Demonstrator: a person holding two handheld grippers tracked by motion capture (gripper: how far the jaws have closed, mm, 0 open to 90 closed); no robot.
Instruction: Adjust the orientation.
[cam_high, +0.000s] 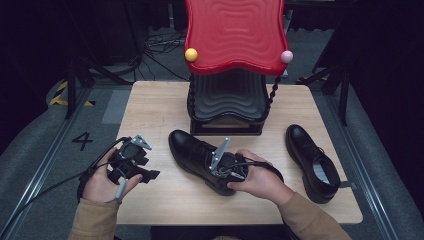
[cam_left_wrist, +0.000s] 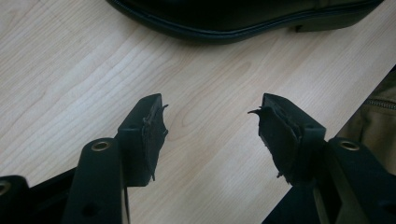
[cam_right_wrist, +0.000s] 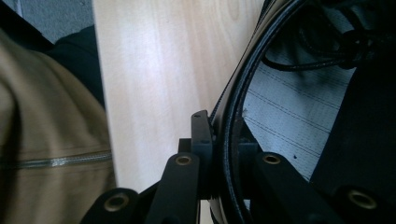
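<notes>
Right gripper (cam_high: 231, 172) is clamped on the collar of the near black shoe (cam_high: 192, 152); in the right gripper view one jaw sits outside the rim and one inside, pinching the leather edge (cam_right_wrist: 227, 140). That shoe lies on the table (cam_high: 165, 197) in front of me, toe pointing up-left, just ahead of the red-and-black shoe rack (cam_high: 232, 75). The second black shoe (cam_high: 312, 160) sits well apart on the right side of the table.

Left gripper (cam_high: 131, 162) is off to the left, jaws wide apart with nothing between them, hovering over bare wood; the sole edge (cam_left_wrist: 224, 32) of the near shoe shows just beyond it.

Risks as I see them:
- The grip is on a thin, soft collar near the heel. If I lift, the toe end likely droops and the shoe swings, so it could clip the rack front.
- The rim may fold or slide out of the pads under load, and the shoe drops.
- The laces (cam_right_wrist: 327, 51) sit close to the inner jaw and could snag.
- The left gripper isn't supporting anything, so there's no backup if the pinch slips.
</notes>
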